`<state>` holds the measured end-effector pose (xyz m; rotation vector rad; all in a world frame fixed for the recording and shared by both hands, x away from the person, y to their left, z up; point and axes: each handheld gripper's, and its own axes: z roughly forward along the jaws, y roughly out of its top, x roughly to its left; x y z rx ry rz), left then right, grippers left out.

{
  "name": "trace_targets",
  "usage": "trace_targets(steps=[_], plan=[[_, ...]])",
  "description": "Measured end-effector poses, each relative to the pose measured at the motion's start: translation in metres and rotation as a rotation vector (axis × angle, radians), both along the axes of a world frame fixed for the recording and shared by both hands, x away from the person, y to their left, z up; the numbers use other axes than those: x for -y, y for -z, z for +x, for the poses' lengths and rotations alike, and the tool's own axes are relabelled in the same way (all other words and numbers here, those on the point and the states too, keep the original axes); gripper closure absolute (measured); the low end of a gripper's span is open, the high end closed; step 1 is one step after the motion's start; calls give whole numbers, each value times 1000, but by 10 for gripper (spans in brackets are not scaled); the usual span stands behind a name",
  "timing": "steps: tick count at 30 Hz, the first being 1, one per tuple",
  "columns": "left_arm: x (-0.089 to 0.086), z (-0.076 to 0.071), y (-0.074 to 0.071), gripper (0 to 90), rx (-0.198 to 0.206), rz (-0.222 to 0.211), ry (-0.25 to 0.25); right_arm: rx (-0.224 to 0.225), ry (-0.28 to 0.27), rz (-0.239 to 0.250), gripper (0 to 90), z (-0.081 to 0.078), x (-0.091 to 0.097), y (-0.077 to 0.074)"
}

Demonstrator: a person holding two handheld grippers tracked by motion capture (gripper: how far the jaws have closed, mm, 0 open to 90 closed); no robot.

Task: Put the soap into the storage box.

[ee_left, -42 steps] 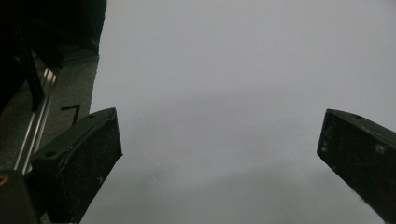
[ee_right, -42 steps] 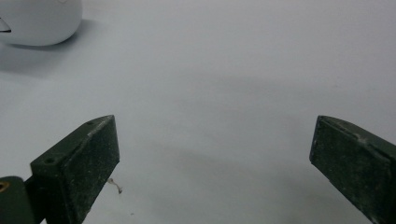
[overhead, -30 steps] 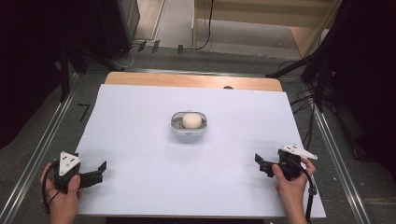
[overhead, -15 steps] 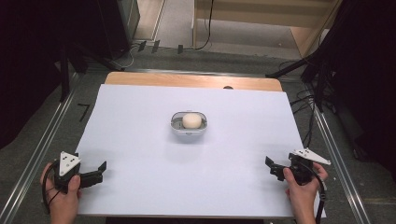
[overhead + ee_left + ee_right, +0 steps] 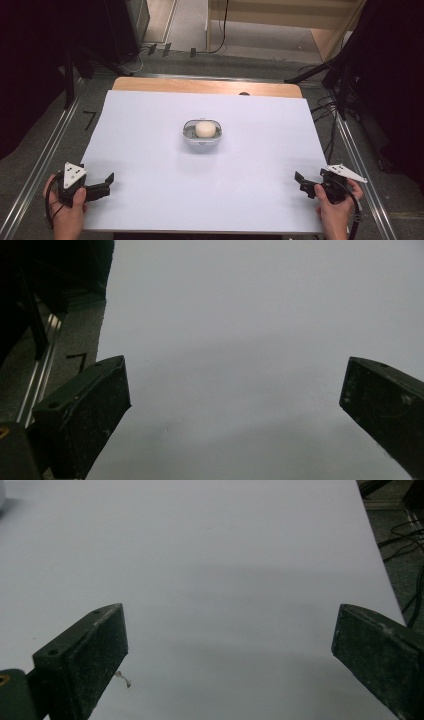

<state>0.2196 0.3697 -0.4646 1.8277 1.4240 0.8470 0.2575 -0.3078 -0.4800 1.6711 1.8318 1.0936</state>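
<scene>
A small clear oval dish (image 5: 202, 138) sits at the middle of the white table (image 5: 150, 150), and a cream round lump (image 5: 205, 129) lies in it. My left gripper (image 5: 108, 183) rests at the near left corner, held by a hand, its jaws wide apart with nothing between them (image 5: 235, 405). At the near right edge my right gripper (image 5: 301, 184) is held by the other hand, open and empty as well (image 5: 230, 645). Both grippers are far from the dish.
A wooden strip (image 5: 205, 86) borders the table's far edge. Metal rails (image 5: 45, 160) run along both sides, with cables (image 5: 330, 110) on the floor at the right. Dark stands and a wooden frame stand beyond the table.
My right gripper has drawn back toward the near right corner of the table. The left gripper and the dish have stayed put.
</scene>
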Motion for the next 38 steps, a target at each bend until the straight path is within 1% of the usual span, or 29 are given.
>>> trace_targets(steps=[5, 12, 18, 25, 28, 30, 31, 32, 35, 38], plan=[[0, 0, 0, 4, 0, 0, 0, -1, 20, -2, 17, -5, 10, 1], [0, 0, 0, 4, -1, 1, -1, -2, 29, -4, 18, -11, 21, 2], [0, 0, 0, 4, -1, 0, 0, 0, 52, 7, 18, -15, 30, 1], [0, 0, 0, 4, -1, -2, -1, -7, 61, 12, 18, -23, 40, 3], [0, 0, 0, 4, -1, -3, -2, -9, 75, 6, 18, -27, 45, 5], [0, 0, 0, 4, -4, -4, -1, -10, 77, -15, 18, -29, 47, 8], [0, 1, 0, 4, -5, -7, -1, -11, 73, -11, 18, -29, 48, 9], [-1, 1, 0, 4, -7, -9, -3, -3, 71, -1, 18, -30, 47, 9], [-1, 1, 0, 4, -6, -14, -1, 18, 64, -16, 18, -32, 45, 9], [-1, 1, 0, 4, -4, -17, -1, 31, 59, -6, 19, -33, 45, 9]])
